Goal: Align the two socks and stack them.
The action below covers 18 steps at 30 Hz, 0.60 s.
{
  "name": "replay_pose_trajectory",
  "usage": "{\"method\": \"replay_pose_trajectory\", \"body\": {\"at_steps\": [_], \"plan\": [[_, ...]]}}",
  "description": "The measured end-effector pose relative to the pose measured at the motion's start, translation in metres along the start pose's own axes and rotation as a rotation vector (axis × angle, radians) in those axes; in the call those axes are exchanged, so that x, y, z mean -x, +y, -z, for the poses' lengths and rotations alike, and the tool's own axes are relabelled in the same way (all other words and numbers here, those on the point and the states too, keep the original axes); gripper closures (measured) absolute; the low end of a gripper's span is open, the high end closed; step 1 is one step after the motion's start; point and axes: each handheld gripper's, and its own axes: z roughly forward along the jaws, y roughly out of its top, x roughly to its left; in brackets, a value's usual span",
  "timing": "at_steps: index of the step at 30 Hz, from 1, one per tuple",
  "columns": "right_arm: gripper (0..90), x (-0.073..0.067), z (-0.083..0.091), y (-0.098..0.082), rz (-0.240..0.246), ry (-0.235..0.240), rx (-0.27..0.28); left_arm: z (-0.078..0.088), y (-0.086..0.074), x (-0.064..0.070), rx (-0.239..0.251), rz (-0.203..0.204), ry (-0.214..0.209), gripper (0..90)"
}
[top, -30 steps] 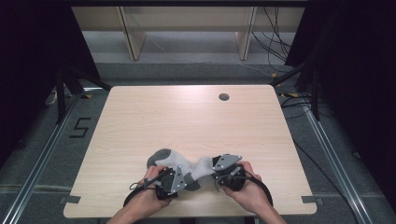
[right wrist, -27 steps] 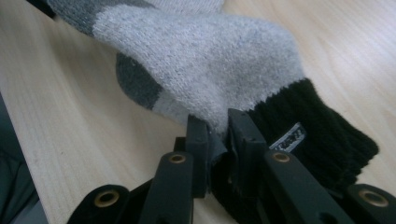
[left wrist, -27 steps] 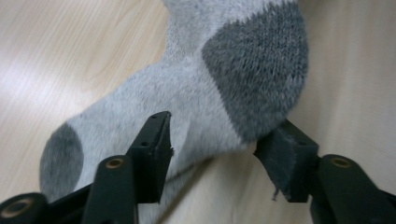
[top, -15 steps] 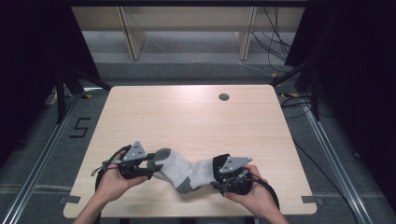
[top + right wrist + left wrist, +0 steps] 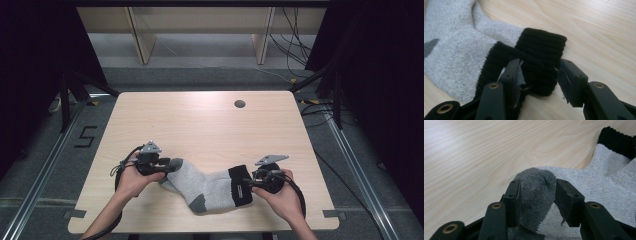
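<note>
The wooden table [image 5: 200,125] is carrying a grey sock pair [image 5: 210,187], which is lying stretched between the two grippers. The left gripper [image 5: 537,192] has just been closing and is clamping the dark grey toe [image 5: 536,182] between its jaws. The right gripper [image 5: 539,72] is standing apart, its jaws just opened around the black cuff [image 5: 541,50], which is sitting between the pads without being pressed.

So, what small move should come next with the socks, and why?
Probably close the right tongs on the black cuffs. Its jaws have just been opening and stand around the cuffs, apparently without pressing. The left tongs, just closing, already have the dark grey toe between the pads, so the pair of socks lacks one grip.
</note>
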Motion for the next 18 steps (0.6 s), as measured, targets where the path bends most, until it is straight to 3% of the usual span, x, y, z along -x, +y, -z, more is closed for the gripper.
{"method": "replay_pose_trajectory", "body": {"at_steps": [1, 3, 4, 7, 9, 14, 18], "plan": [[53.4, -0.001, 0.001, -0.001, -0.033, 0.0, 0.002, -0.001, 0.001, -0.001, -0.008, -0.006, -0.009, 54.8], [53.2, -0.003, 0.003, -0.002, -0.05, 0.017, 0.012, -0.003, 0.002, -0.001, -0.015, -0.01, -0.016, 53.9], [53.1, -0.003, 0.003, -0.002, -0.018, 0.019, 0.015, -0.004, 0.003, -0.001, -0.013, -0.013, -0.014, 53.9], [53.6, -0.008, -0.003, -0.004, -0.006, 0.029, 0.008, -0.007, 0.002, -0.002, -0.026, -0.021, -0.022, 55.8], [57.0, -0.008, -0.009, -0.006, -0.013, 0.03, -0.028, -0.009, 0.001, -0.002, -0.041, -0.029, -0.016, 58.3], [70.1, -0.01, -0.013, -0.005, -0.029, 0.034, -0.037, -0.012, 0.0, -0.004, -0.054, -0.029, -0.012, 62.8], [75.1, -0.012, -0.015, -0.005, -0.017, 0.036, -0.034, -0.008, 0.003, -0.005, -0.038, -0.042, 0.02, 56.7]]}}
